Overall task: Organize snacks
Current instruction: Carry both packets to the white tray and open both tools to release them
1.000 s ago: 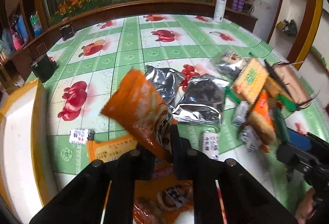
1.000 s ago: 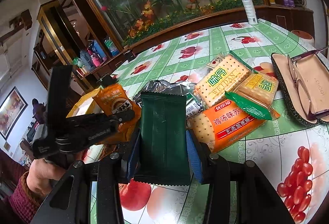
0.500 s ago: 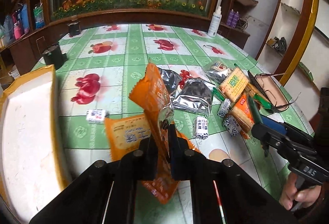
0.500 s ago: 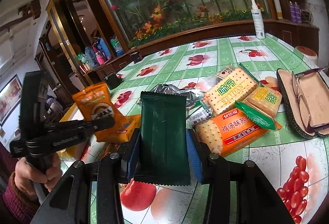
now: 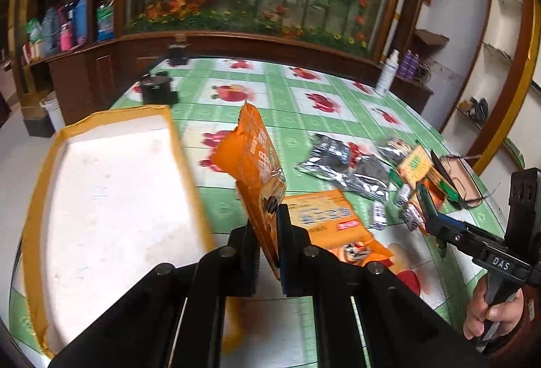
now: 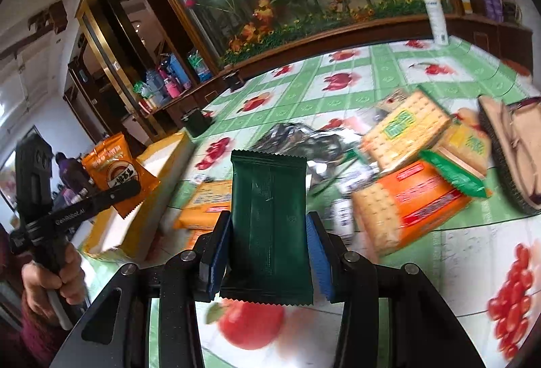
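The left gripper [image 5: 268, 232] pinches an orange packet [image 5: 255, 165] upright at frame centre, seemingly to drop into the box [image 5: 44, 151] at left; the right gripper [image 6: 268, 253] clamps a green packet [image 6: 268, 222] likewise, lifted off the pile.

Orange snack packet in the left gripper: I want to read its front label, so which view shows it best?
Right wrist view: the orange snack packet faces that camera, round logo visible. The left wrist view shows it nearly edge-on, blurred, clamped in the left gripper.
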The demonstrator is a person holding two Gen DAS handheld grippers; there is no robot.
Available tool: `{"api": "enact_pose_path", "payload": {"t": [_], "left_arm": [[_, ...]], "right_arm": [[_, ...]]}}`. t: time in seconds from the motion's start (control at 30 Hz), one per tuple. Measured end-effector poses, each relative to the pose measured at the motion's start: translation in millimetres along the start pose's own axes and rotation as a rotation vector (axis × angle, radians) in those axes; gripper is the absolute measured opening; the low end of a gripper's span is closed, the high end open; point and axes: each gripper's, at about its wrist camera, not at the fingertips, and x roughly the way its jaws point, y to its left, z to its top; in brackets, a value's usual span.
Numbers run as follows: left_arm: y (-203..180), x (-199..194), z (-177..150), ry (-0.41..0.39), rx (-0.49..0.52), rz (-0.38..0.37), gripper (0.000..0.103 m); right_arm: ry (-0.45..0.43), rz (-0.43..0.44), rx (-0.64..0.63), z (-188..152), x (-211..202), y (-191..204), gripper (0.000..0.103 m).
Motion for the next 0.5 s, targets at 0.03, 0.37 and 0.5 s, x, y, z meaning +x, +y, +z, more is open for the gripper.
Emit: {"api": "enact_pose_path", "payload": {"t": [0.03, 0.37, 0.5], "left_arm": [[7, -2, 0, -0.004, -0.013, 0.004, 0.008], [73, -19, -5, -0.027, -0.113, 0.058, 0.008], [98, -25, -8, -0.029, -0.149, 0.087, 0.008]], "right_arm": [[0.007, 0.012, -0.003, 1, 2, 6, 0.048], [0.071, 0.158, -0.126, 16, 37, 98, 0.048], [0.113, 0.222, -0.148, 22, 60, 132, 0.048]]}}
